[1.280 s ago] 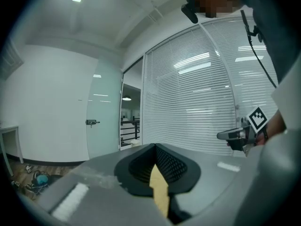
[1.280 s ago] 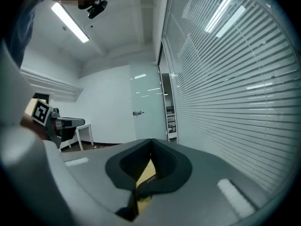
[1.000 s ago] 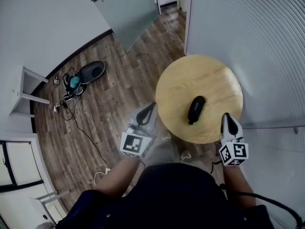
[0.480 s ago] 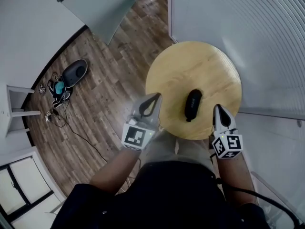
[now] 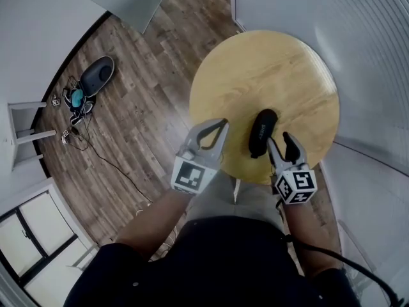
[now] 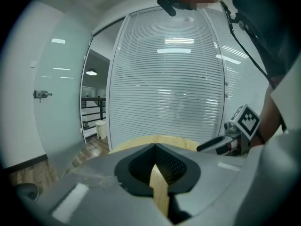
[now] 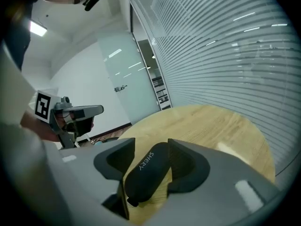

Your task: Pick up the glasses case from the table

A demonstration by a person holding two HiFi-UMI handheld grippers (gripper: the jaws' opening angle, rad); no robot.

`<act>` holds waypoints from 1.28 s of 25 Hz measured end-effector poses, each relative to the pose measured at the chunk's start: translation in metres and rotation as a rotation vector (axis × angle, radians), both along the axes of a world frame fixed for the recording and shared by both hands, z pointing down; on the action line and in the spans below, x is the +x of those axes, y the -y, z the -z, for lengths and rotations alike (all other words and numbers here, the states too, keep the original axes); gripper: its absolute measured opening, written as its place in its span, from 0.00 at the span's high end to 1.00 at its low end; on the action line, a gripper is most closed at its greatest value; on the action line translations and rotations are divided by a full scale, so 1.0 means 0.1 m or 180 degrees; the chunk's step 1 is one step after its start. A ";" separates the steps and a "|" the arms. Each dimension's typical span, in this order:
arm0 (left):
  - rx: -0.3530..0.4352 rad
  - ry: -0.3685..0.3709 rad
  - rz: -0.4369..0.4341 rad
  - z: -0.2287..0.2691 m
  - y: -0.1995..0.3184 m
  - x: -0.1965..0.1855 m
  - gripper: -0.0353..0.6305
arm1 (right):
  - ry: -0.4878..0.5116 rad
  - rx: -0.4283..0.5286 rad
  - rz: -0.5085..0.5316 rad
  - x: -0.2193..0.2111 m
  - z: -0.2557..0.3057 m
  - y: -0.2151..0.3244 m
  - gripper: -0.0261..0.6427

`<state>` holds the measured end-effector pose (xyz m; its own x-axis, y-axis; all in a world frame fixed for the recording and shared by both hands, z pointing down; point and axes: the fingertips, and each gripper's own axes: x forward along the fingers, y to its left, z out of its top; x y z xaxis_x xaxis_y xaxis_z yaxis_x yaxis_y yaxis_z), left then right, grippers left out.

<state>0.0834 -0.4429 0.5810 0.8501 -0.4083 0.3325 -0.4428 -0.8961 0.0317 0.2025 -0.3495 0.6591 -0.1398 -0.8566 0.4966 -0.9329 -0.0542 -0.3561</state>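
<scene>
The black glasses case [image 5: 262, 133] lies on the round wooden table [image 5: 268, 69], near its front edge. My right gripper [image 5: 279, 139] sits just at the case's near end, and its jaws are opening. In the right gripper view the case [image 7: 148, 168] lies between the two dark pads [image 7: 188, 161], with a gap on the left side. My left gripper [image 5: 221, 123] hangs over the table's front left edge, left of the case, with its jaws shut and nothing in them [image 6: 155, 147]. Each gripper shows in the other's view: the left gripper [image 7: 77, 112] and the right gripper [image 6: 216, 144].
A glass wall with blinds [image 5: 370, 56] curves round the table's right and far side. On the wood floor to the left lie a dark oval object [image 5: 97, 74] and a tangle of cables [image 5: 75, 104]. A white stand [image 5: 22, 123] is at the far left.
Both grippers have come down and forward over the table's front edge. The right gripper has reached the case's near end and its jaws have parted; the left stays shut.
</scene>
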 end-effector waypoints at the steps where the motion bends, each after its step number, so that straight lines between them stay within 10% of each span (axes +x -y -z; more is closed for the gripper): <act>1: -0.0009 -0.0015 0.0011 -0.05 0.00 0.02 0.94 | 0.0019 -0.0037 0.0006 -0.01 -0.08 0.00 0.61; 16: -0.0154 0.0084 -0.0096 -0.42 0.12 0.19 0.94 | 0.0501 -0.0460 -0.0037 -0.22 -0.94 0.25 0.39; 30: -0.0256 0.0157 0.0029 -0.55 0.29 0.07 0.94 | 0.0481 -0.0748 0.0446 -0.71 -1.12 0.64 0.39; 32: -0.0255 0.0156 0.0052 -0.56 0.32 0.06 0.94 | 0.0423 -0.0702 0.0503 -0.72 -1.10 0.69 0.53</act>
